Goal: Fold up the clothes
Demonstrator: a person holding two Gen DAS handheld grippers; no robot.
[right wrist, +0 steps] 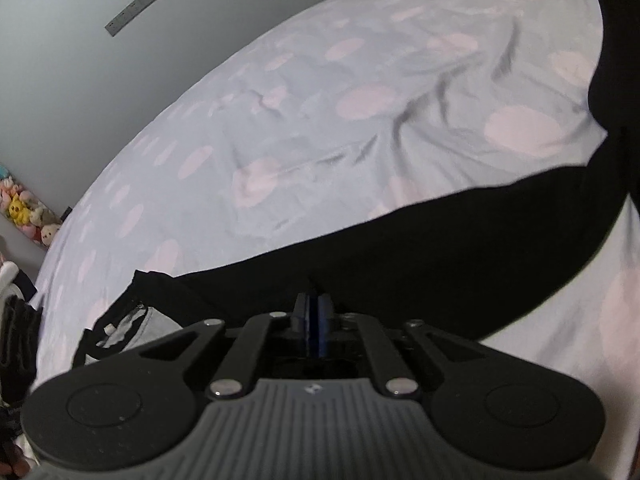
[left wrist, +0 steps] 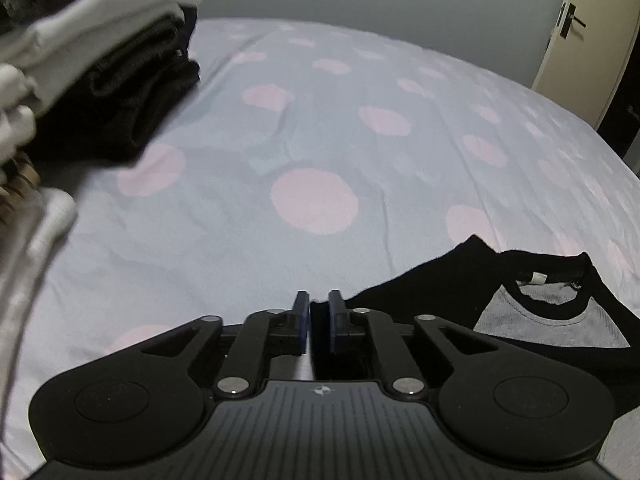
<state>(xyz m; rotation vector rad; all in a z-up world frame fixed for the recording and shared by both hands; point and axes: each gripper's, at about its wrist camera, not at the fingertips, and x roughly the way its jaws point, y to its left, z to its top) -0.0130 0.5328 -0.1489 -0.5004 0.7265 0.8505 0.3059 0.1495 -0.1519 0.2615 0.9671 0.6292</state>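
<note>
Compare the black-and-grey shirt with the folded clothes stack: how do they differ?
The black-and-grey shirt lies spread flat near the claws; the folded clothes stack sits piled high, further away. The shirt is one garment; the stack holds several, white and black. Both rest on the pink-dotted bedsheet.

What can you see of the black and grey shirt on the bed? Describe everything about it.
The shirt is a soft knit with black sleeves and neck trim, a grey body panel and a small white label inside the collar. It lies spread on the dotted bedsheet, collar facing up. The left tool pinches one black edge; the right tool is shut on the black sleeve, which looks slightly lifted.
</note>
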